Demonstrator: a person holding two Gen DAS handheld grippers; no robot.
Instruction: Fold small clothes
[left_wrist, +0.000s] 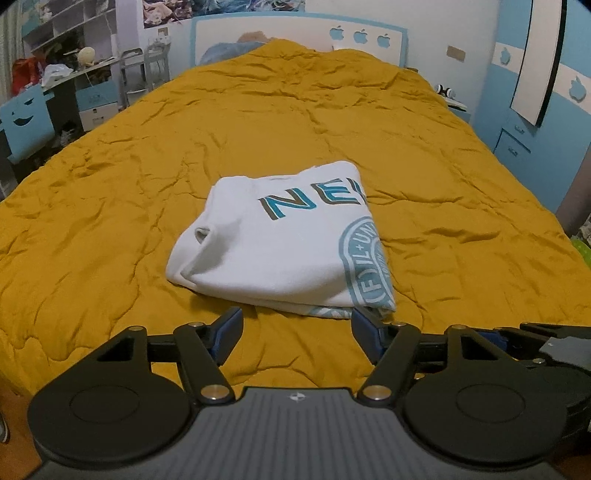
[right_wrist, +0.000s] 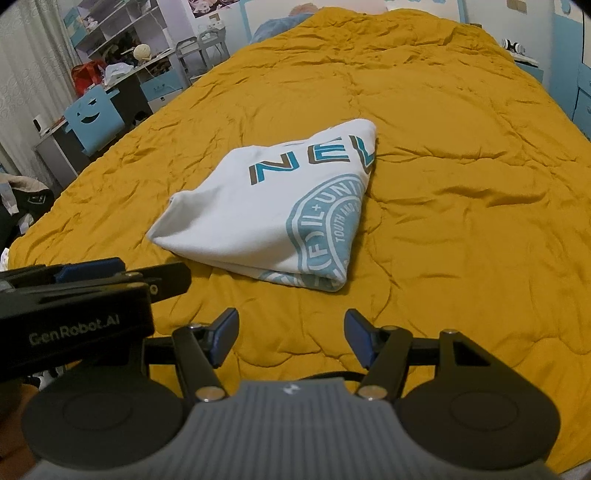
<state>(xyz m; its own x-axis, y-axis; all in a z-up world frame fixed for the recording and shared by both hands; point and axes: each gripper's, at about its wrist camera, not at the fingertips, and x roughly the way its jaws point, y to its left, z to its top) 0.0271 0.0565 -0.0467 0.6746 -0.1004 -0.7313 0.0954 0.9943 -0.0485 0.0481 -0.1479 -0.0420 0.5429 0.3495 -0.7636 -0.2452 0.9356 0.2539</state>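
A white T-shirt (left_wrist: 280, 240) with teal print lies folded into a compact rectangle on the mustard-yellow bedspread (left_wrist: 110, 206). It also shows in the right wrist view (right_wrist: 266, 206). My left gripper (left_wrist: 297, 328) is open and empty, just short of the shirt's near edge. My right gripper (right_wrist: 291, 332) is open and empty, a little back from the shirt's near edge. The left gripper's body shows at the left of the right wrist view (right_wrist: 74, 295), beside the right one.
The bedspread (right_wrist: 461, 184) is wrinkled and spreads wide around the shirt. A desk with a blue smiley chair (right_wrist: 94, 120) and shelves stand to the left of the bed. A blue cabinet (left_wrist: 517, 144) and headboard (left_wrist: 295, 33) lie at the far right and back.
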